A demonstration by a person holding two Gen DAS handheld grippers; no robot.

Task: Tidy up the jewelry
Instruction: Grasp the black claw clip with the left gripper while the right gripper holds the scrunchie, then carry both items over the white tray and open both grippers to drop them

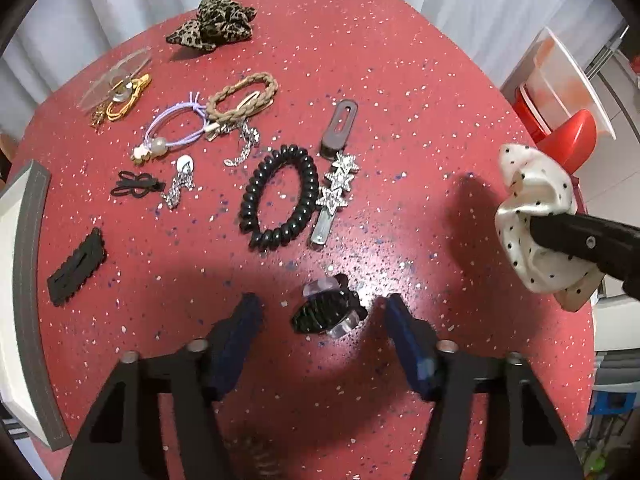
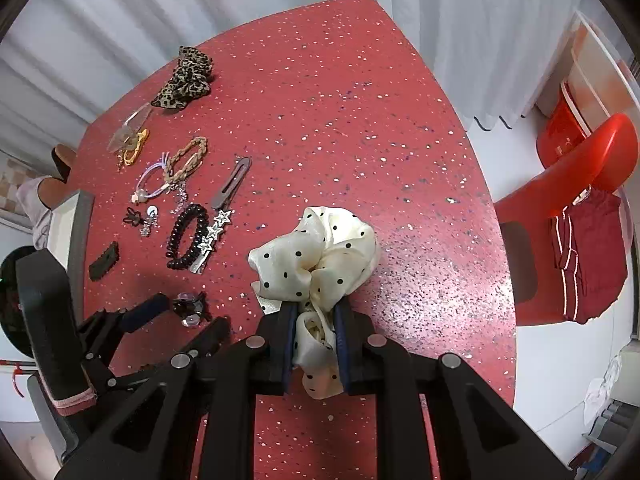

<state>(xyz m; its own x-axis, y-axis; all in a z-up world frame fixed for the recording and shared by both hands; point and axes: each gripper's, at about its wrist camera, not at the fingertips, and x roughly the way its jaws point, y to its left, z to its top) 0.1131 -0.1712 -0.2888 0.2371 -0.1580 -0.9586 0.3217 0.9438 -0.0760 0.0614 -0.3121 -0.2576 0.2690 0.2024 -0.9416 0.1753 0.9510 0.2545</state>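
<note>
Right now the left gripper [image 1: 320, 312] hangs over the red speckled surface [image 1: 400, 100] with its jaws spread, straddling a small black hair claw clip [image 1: 326, 314] that lies flat near the front edge; pads not touching it, so released; right gripper [image 2: 316, 320] has its jaws clenched on a cream polka-dot scrunchie [image 2: 316, 256], fabric bunched between the blue pads, bulk of it fanning out ahead of the fingertips above the surface.

Handling, judged: claw clip looks light, hard plastic, slick and a bit brittle at the teeth; best taken across its ribbed black body, not by the clear tab ends, which could slip or spring open; scrunchie is soft, feather-light, slippery satin, fine to pinch anywhere on the gathered band.

Looks: clip is glossy black, oval, ridged, with translucent pieces at either end; scrunchie is shiny ivory with small black dots, heavily ruffled.

Others lie further back on the left: black spiral hair tie [image 1: 280, 196]; star-studded barrette [image 1: 334, 192]; leopard-print scrunchie [image 1: 214, 20]; lilac elastic [image 1: 176, 132]; braided tan tie [image 1: 244, 98]; a grey-rimmed tray [image 1: 24, 280] at the left edge.
</note>
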